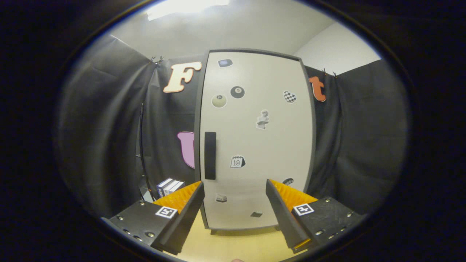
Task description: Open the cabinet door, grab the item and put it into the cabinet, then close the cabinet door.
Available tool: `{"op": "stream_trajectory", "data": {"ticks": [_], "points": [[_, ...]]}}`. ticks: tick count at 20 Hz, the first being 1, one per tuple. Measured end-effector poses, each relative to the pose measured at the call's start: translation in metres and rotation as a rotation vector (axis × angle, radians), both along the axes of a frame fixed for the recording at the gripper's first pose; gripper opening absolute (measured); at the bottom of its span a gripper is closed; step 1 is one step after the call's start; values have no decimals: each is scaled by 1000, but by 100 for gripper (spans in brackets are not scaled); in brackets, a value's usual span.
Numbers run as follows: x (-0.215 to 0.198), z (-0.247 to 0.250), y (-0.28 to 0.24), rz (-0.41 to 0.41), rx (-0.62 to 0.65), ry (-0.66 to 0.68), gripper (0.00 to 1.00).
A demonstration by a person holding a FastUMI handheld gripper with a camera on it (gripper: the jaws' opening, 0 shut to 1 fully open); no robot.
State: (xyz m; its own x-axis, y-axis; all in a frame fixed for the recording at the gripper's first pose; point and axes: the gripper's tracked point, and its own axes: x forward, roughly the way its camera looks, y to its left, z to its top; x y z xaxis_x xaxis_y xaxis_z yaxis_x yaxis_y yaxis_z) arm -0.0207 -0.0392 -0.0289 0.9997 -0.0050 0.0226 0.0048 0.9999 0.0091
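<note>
Gripper view: your gripper (235, 203) has its fingers spread wide apart with nothing between them. Straight ahead, beyond the fingertips, stands the cabinet (255, 225) on the pale surface (233, 247). Its door (262, 145) is shut flush in its frame and carries several small stickers. The dark vertical handle (210, 155) sits on the door's edge nearest your left finger, just above and beyond that fingertip. Further out past the left finger, low against the booth wall, a small box (169, 186) stands upright beside the cabinet; I judge this the likely item, though its lettering is too small to confirm.

Assessment: a shut door with the box outside fits a stage ahead of opening; it could equally be a closing state if another item is already inside, which the door hides. Whichever holds, any work on the handle calls for this:
- Align the open fingers either side of the handle bar, centred on its length.
- Close only once both pads bracket it squarely.
- Pull along the door's swing arc, not straight back, so the cabinet does not slide on the surface.
</note>
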Motion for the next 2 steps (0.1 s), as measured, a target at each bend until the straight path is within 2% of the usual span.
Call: {"op": "stream_trajectory", "data": {"ticks": [2], "points": [[-27, 1, -12, -25, 2, 7, 100]]}}
